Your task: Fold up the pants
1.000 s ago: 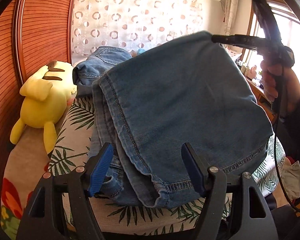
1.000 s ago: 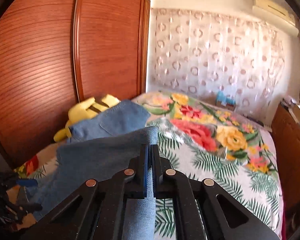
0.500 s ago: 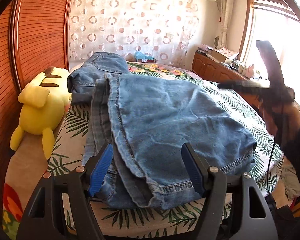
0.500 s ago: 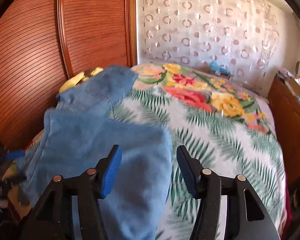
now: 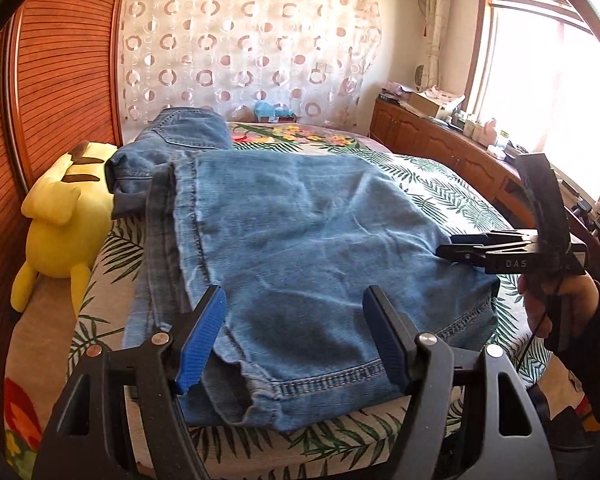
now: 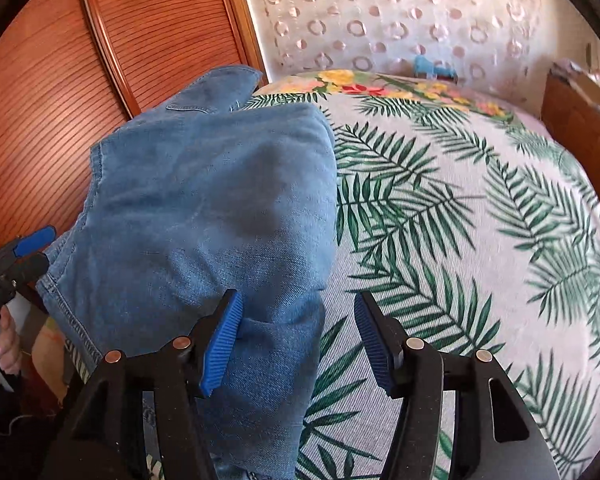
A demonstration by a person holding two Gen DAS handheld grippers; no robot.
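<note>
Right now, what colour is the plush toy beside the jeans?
Yellow plush toy with dark markings, clearest in the left wrist view.

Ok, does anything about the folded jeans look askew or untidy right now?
Yes: the blue denim jeans are folded unevenly. Lower layers stick out along the left edge, and the hems don't line up. Nothing looks damaged.

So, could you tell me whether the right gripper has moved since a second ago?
Yes. In the left wrist view the right gripper has dropped from window height to the jeans on the bed, its jaws having just opened.
</note>
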